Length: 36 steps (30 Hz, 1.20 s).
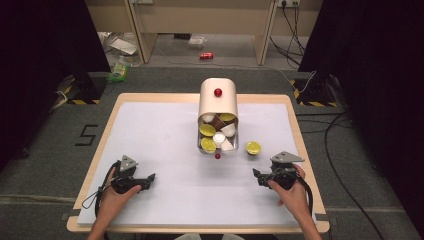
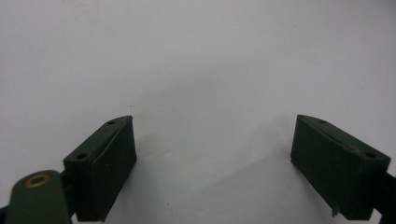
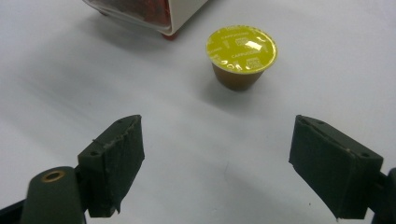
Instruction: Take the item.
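Note:
A cream capsule box (image 1: 218, 103) with a red knob stands at the table's middle back, its drawer (image 1: 218, 136) pulled out and holding several yellow, white and brown coffee capsules. One yellow-lidded capsule (image 1: 253, 148) (image 3: 241, 55) stands alone on the white mat just right of the drawer. My right gripper (image 1: 256, 175) (image 3: 217, 165) is open near the front right, its jaws wide apart and pointing at that capsule a short way off. At the front left my left gripper (image 1: 151, 178) (image 2: 215, 168) is open over bare mat with nothing between its jaws.
The white mat (image 1: 165, 145) covers most of the wooden table (image 1: 295, 130). Cables run over the grey floor (image 1: 345, 165) at the right. A red can (image 1: 206, 56) and litter lie on the floor beyond the table.

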Available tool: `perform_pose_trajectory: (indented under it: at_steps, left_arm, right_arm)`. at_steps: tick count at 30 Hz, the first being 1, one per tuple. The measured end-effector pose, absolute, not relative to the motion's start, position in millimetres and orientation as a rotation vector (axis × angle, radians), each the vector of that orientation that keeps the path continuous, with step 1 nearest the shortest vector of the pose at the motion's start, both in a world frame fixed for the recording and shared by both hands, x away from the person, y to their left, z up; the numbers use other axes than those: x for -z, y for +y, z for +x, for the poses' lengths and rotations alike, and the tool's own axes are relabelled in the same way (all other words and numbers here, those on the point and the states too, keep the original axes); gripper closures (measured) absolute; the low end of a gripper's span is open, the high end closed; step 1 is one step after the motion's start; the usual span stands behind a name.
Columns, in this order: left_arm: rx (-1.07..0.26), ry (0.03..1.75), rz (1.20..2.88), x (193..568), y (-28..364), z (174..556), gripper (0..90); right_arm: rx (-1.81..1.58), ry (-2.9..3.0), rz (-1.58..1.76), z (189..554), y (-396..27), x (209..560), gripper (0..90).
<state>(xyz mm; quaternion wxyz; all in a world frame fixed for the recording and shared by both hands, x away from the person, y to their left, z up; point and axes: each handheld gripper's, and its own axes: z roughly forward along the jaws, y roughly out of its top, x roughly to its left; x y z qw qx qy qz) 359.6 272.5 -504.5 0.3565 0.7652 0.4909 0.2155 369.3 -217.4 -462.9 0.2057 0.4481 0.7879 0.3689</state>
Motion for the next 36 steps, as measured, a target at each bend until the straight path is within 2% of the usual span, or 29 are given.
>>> perform_pose_trajectory:
  at_steps: [36]
  left_arm:
    - [-0.559, 1.268, 1.976, 504.5, 272.2, 359.4, 13.5]
  right_arm:
    - [-1.002, 2.239, 1.270, 326.8, -233.5, 484.4, 17.2]
